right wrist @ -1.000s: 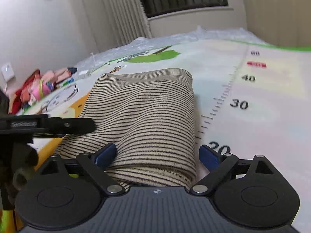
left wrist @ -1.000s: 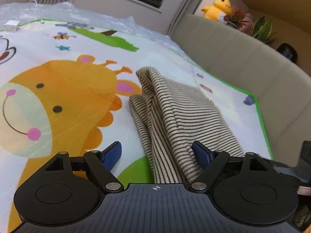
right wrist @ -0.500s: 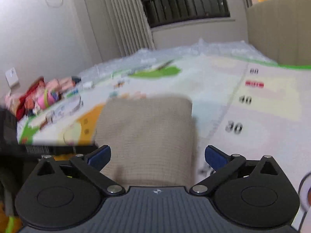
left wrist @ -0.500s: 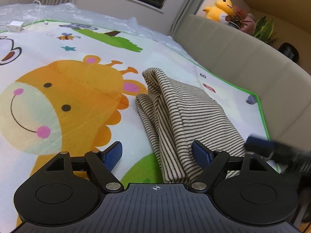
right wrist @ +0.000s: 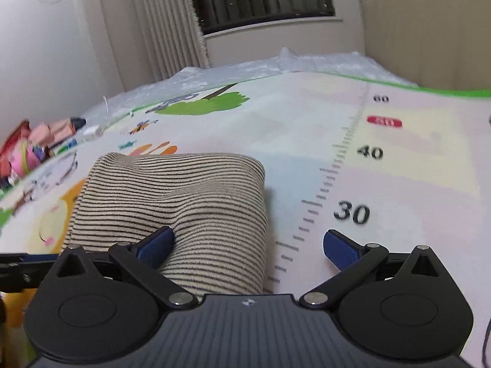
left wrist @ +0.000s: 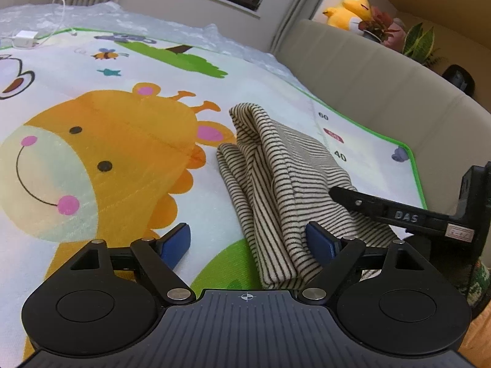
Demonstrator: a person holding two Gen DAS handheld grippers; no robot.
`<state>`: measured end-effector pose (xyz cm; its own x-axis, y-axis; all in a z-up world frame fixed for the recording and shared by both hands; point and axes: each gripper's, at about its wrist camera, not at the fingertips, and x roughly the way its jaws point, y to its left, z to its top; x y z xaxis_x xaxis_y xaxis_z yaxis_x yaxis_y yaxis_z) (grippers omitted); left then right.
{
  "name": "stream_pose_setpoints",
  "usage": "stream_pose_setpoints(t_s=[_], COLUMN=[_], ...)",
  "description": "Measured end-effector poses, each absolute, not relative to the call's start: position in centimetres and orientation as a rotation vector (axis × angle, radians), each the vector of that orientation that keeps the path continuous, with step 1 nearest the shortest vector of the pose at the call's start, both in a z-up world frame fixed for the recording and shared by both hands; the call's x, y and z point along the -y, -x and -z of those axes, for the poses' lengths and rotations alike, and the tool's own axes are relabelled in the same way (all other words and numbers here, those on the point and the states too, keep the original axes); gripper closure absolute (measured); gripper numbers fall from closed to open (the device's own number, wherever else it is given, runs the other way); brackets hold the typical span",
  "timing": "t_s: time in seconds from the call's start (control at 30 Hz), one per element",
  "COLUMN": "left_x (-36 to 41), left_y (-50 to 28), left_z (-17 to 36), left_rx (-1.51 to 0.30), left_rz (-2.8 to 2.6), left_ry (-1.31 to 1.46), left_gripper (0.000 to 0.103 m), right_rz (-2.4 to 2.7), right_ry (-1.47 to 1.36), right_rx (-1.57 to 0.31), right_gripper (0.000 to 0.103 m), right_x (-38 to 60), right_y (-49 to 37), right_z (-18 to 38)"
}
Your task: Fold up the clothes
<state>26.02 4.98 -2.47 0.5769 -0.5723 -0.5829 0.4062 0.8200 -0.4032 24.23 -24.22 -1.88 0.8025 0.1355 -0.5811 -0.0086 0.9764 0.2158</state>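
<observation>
A folded cream garment with thin dark stripes (left wrist: 276, 168) lies on the play mat (left wrist: 101, 159). My left gripper (left wrist: 247, 242) hovers at the garment's near left corner. Its jaws are opening; the cloth edge sits beside the right pad (left wrist: 319, 240), while the left pad is over bare mat. In the right wrist view the same garment (right wrist: 184, 190) fills the left half. My right gripper (right wrist: 248, 247) is wide open, its left pad (right wrist: 156, 243) lying on the cloth and the right pad over the mat. One black finger of the right gripper (left wrist: 368, 207) reaches over the garment's right side.
A beige sofa back (left wrist: 368, 82) borders the mat on the right, with a yellow plush duck (left wrist: 349, 9) and plants on its ledge. A white charger with cable (left wrist: 26, 35) lies at the far left. A toy pile (right wrist: 27, 150) sits by the wall.
The right gripper slid sideways and its jaws widened; its left pad now lies on the cloth. Its finger came into the left wrist view. The left jaws spread slightly.
</observation>
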Motion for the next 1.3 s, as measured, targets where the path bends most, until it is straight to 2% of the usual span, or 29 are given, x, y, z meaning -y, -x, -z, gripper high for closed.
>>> stream_pose_setpoints(t_s=[0.23,0.43,0.5,0.77,0.93,1.0,1.23,1.3], left_x=[-5.2,-4.9,-5.0,-4.5,-3.3,-3.7,-4.2,-4.3], left_y=[-25.9,-25.7,-25.6,-25.1,-26.3,-26.7,-27.0,-26.9], left_z=[2.5,2.3,1.7,-1.6,0.7,1.8,2.4,2.6], left_rx=[-0.763,-0.763,-0.752,-0.662,-0.743,-0.765,-0.775,-0.777], left_rz=[0.575,0.580,0.587,0.635,0.590,0.575,0.577,0.574], left_ry=[0.244,0.238,0.243,0.264,0.214,0.234,0.257,0.256], left_gripper=[0.015,0.015,0.018,0.019,0.021,0.018,0.016,0.015], right_rz=[-0.171,-0.157,-0.153,-0.141,-0.150,-0.159,-0.218,-0.222], right_ry=[-0.283,-0.248,-0.259,-0.249,-0.263,-0.258,-0.023,-0.038], right_rx=[-0.592,-0.625,-0.621,-0.588,-0.592,-0.583,-0.560,-0.565], right_gripper=[0.000,0.000,0.000,0.000,0.000,0.000,0.000,0.000], right_x=[24.4,23.5,23.7,23.5,23.7,23.6,19.8,19.9], right_y=[-20.1,-18.2,-18.1,-17.8,-17.4,-17.1,-17.4,-17.6], right_z=[0.3,2.8,3.2,3.5,2.9,2.3,1.9,2.2])
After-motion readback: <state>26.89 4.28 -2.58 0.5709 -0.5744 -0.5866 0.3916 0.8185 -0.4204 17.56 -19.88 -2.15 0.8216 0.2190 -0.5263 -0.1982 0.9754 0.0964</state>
